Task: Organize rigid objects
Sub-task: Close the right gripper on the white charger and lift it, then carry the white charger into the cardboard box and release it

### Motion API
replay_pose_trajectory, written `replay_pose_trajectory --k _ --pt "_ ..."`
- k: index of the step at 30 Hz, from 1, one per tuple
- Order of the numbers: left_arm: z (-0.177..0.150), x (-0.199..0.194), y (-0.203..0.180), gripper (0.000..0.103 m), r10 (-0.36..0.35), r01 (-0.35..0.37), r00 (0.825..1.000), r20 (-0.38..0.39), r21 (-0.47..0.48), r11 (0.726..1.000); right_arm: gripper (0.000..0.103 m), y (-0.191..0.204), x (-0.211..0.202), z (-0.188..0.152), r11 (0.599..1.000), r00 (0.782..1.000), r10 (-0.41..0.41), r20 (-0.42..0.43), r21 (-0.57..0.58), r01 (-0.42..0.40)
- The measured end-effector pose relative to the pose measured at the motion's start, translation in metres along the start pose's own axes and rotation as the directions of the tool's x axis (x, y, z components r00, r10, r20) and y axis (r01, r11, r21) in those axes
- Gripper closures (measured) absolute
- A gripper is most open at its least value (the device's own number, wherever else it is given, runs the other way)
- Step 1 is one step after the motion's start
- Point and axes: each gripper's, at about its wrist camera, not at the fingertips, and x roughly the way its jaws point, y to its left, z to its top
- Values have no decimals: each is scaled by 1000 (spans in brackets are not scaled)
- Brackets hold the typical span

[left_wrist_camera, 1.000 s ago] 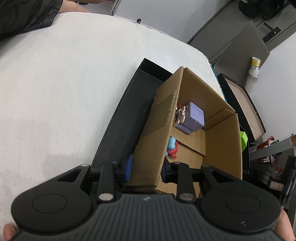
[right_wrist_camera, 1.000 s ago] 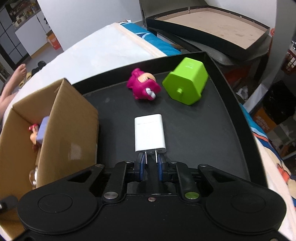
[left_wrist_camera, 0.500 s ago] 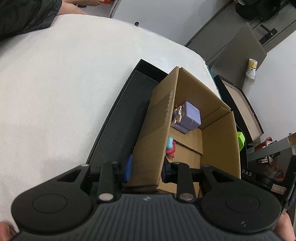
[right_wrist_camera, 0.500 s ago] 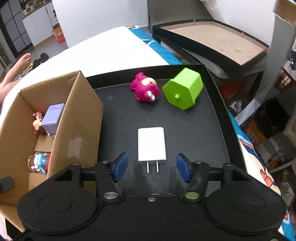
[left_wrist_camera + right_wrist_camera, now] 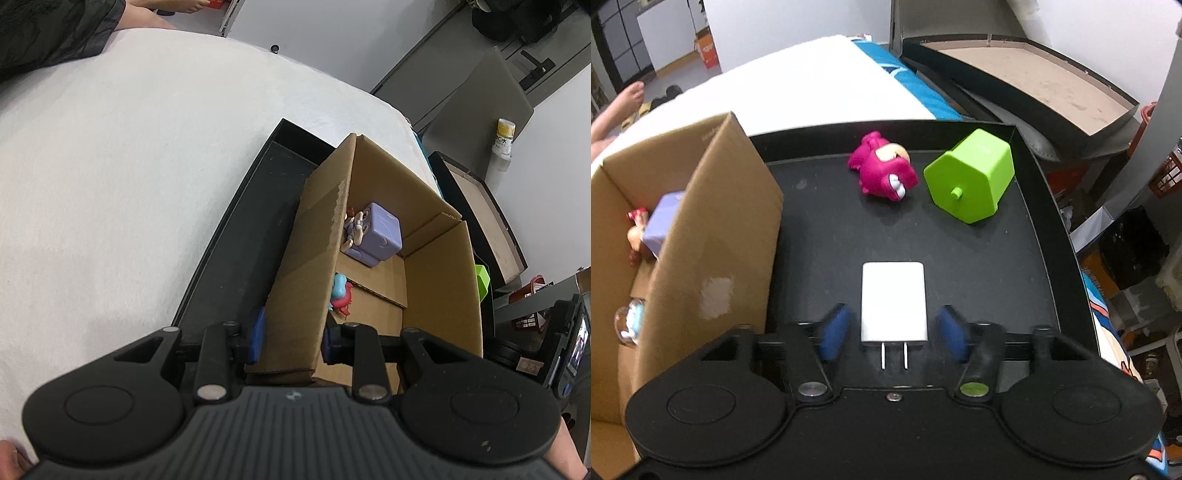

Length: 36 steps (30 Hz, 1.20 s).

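The white charger (image 5: 894, 301) lies on the black tray (image 5: 1039, 258), long side pointing away, between the right gripper (image 5: 893, 334) pads, which are closing, not touching. The left gripper (image 5: 291, 338) clamps the cardboard box (image 5: 439, 280) wall.

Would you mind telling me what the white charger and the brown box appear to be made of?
White charger: apparently smooth, matte hard plastic, with two shiny metal prongs. Brown box: corrugated cardboard, judging by its dull brown face, folded flaps and a scuffed pale patch.
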Motion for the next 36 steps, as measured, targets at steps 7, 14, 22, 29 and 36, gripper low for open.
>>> replay_pose_trajectory --k 7,14,22,29,36 --pt "-1 0 1 75 -3 3 1000 1 -7 1000 67 -4 -8 -2 1000 1000 8 -6 0 -8" --pt "0 -1 2 75 -10 10 1000 -4 -13 1000 67 -5 -20 -4 1000 1000 18 -12 -11 -18" --pt "1 -1 3 75 -14 14 1000 -5 -16 1000 67 -5 -46 3 999 1000 28 9 -34 -28" --pt "0 -1 2 75 -14 14 1000 -4 -15 1000 67 -3 -76 14 997 998 43 46 -59 -40" --pt "-1 -1 0 75 -15 15 1000 -3 0 1000 67 9 -107 29 993 993 76 90 -101 -67"
